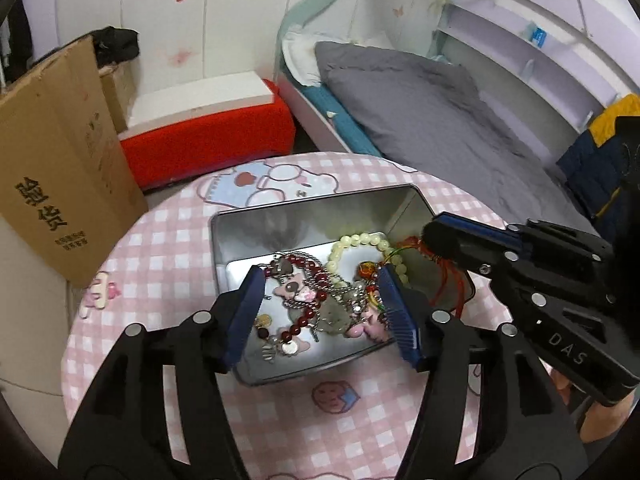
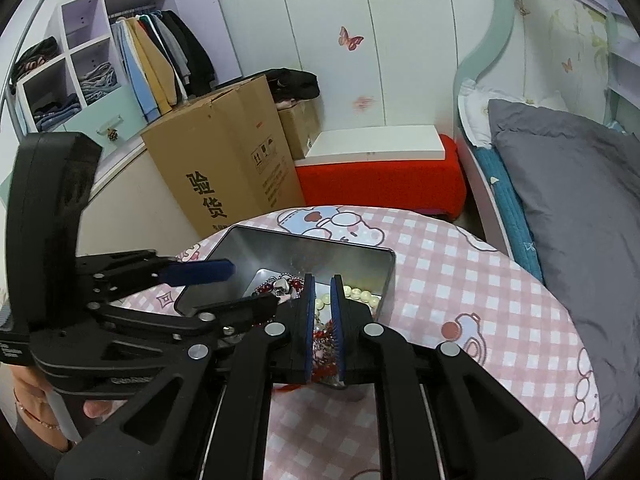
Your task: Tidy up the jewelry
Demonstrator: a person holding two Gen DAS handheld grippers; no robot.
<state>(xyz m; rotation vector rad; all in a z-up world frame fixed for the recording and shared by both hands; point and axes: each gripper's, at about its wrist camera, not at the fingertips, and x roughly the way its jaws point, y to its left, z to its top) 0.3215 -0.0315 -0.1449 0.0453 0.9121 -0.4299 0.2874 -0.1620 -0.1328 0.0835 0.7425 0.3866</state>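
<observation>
A silver metal tin [image 1: 256, 236] sits on the round pink checkered table [image 1: 168, 240]. It holds a tangle of jewelry: a dark red bead bracelet [image 1: 308, 316], a pale green bead bracelet [image 1: 360, 240], chains and pink charms [image 1: 296, 292]. My left gripper [image 1: 320, 312] is open over the tin, its blue pads on either side of the pile. My right gripper [image 2: 323, 320] reaches into the tin's right side, jaws nearly closed with a narrow gap; a red cord [image 1: 452, 280] hangs by its tip. The tin [image 2: 360, 256] and pale beads [image 2: 360, 294] also show in the right wrist view.
A tall cardboard box [image 2: 224, 168] stands left of the table, a red stool with a white top [image 2: 380, 172] behind it. A bed with a grey quilt [image 2: 560, 184] lies to the right. A wardrobe with clothes [image 2: 152, 52] is at the back left.
</observation>
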